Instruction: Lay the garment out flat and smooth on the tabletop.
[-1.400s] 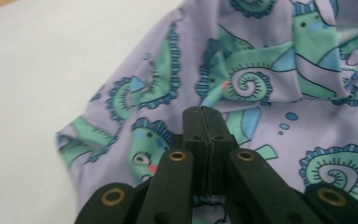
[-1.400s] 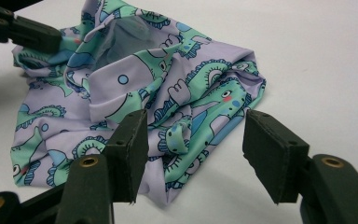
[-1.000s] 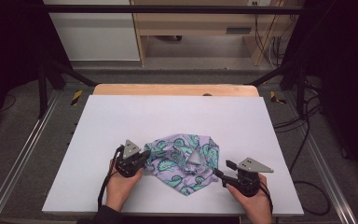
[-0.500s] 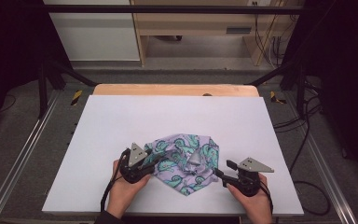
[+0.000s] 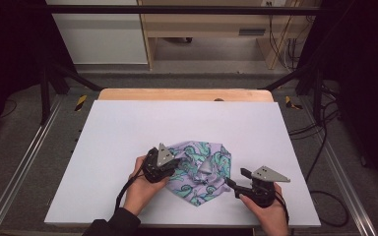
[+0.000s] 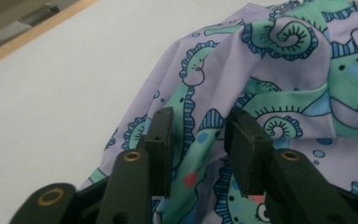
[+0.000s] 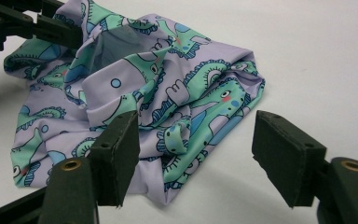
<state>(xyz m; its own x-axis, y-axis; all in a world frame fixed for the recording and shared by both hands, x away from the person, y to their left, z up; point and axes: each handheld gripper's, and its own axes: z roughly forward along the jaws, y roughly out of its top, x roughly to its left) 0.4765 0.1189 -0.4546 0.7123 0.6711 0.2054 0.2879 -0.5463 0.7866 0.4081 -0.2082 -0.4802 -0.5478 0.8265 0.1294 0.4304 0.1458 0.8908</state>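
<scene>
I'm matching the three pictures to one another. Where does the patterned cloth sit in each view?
High view: the patterned cloth lies crumpled at centre bottom, between the grippers.
Left gripper view: it covers the right half, behind the jaws.
Right gripper view: it sits left of centre.
Shared landmark: the white table.

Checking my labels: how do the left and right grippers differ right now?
The left gripper reaches over the patterned cloth's left side, fingers narrowly apart with fabric between them, just closing. The right gripper sits beside the cloth's right edge, fingers wide, just opening, nothing pinched. Both are hand-held over the white table.
</scene>
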